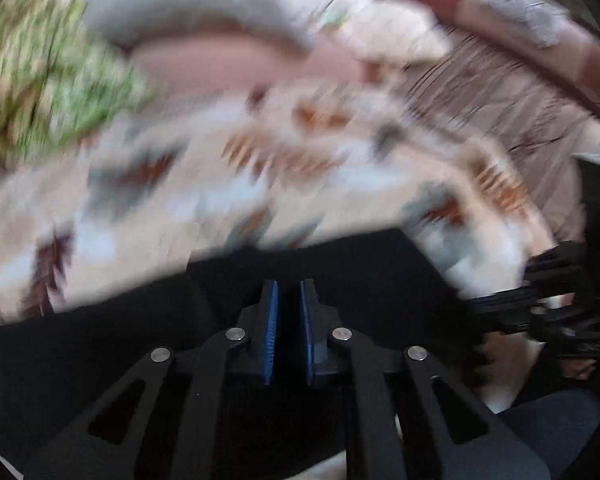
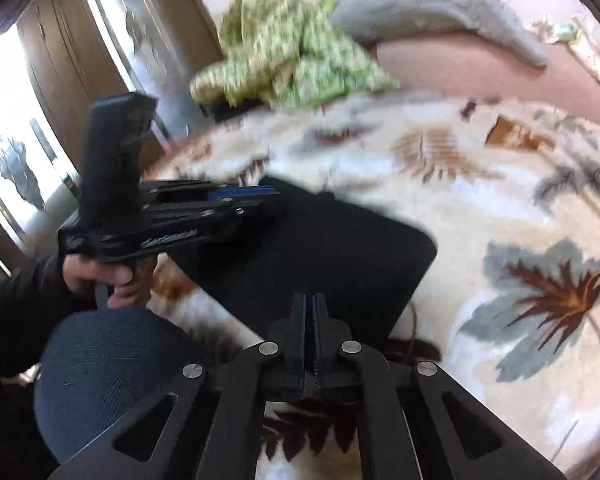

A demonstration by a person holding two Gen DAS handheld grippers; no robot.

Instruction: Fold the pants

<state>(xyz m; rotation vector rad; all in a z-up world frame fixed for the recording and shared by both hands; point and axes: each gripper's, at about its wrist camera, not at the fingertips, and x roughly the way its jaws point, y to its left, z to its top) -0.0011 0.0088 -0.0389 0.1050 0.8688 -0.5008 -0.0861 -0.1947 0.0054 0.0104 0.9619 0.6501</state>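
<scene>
Folded black pants (image 2: 320,248) lying on a leaf-patterned blanket (image 2: 480,184), both grippers over the near edge.

The left gripper (image 1: 289,292) is showing its blue pads nearly together, and whether cloth is caught between them cannot be told. The right gripper (image 2: 310,300) is sitting clenched at the pants' near edge. A hand (image 2: 104,280) is gripping the left tool's handle.
</scene>
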